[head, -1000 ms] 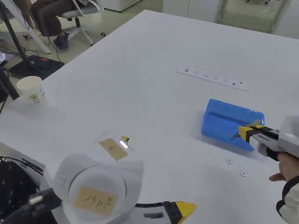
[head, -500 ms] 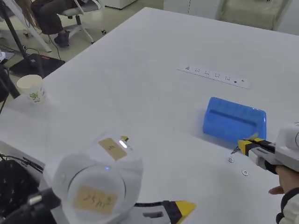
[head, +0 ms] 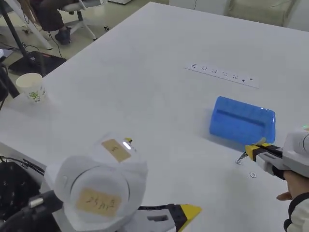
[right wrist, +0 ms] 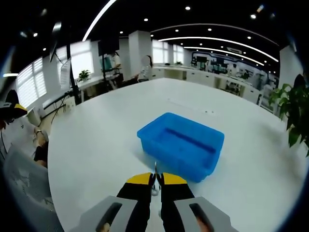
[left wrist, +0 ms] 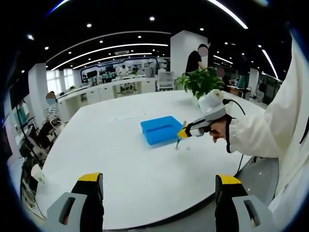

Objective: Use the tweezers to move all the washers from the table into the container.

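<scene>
Likely pick step: right gripper [right wrist: 155, 178] clamps slim metal tweezers [head: 241, 157], tips at small metal washer [head: 238, 162] near blue plastic container [head: 243, 121]. Next: precise pinch.

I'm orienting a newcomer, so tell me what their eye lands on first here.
The bright blue container stands out on the white table, right of centre in the head view. Just in front of it, the right gripper pinches tweezers tipped down beside two small washers. The left gripper hangs at the table's near edge, fingers wide open.
</scene>
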`<state>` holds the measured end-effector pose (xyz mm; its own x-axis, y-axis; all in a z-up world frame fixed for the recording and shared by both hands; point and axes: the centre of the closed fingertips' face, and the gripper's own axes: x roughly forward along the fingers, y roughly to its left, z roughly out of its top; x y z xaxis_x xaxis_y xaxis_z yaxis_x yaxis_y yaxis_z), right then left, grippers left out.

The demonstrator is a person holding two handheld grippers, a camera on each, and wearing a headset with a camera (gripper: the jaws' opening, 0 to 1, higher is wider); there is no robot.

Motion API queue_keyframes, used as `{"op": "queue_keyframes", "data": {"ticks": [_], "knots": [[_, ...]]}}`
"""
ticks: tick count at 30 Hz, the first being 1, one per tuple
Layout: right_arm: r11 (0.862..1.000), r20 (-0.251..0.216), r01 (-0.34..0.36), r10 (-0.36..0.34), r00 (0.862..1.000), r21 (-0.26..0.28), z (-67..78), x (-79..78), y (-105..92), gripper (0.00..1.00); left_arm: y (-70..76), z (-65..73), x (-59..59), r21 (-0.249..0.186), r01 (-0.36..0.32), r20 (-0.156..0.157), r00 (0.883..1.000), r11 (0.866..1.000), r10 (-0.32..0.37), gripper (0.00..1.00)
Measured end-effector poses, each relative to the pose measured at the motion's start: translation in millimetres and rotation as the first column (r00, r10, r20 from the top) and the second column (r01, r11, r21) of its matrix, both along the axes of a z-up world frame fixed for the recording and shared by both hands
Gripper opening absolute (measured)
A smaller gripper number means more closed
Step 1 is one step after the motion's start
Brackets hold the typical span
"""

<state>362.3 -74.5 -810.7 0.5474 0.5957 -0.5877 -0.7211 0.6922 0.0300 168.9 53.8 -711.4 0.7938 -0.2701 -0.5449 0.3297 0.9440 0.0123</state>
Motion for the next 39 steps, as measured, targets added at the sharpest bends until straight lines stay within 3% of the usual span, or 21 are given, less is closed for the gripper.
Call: {"op": "queue_keyframes", "data": {"ticks": [5,18,35,39], "knots": [[1.0,-0.011,0.003,-0.003,1.0,-0.01,-5.9,-1.6,-2.4,0.03,0.8,-0.6,-0.3,0.001,-0.002,-0.002,1.0,1.0,0.002,0.99],[1.0,0.018,-0.002,0.002,1.0,-0.003,-4.7,-3.9,-1.7,0.02,-1.7,-0.3,0.7,-0.003,0.004,0.001,1.0,1.0,-0.004,0.99],[0.999,-0.056,0.044,-0.045,0.997,-0.003,-2.9,4.3,-0.4,0.01,-3.2,10.2,0.9,0.011,0.025,0.033,0.999,1.0,-0.025,0.96],[0.999,-0.049,0.042,-0.042,0.998,0.003,1.7,2.9,-0.3,0.01,-4.0,12.4,-0.4,0.007,0.025,0.039,0.999,1.0,-0.025,0.97]]}}
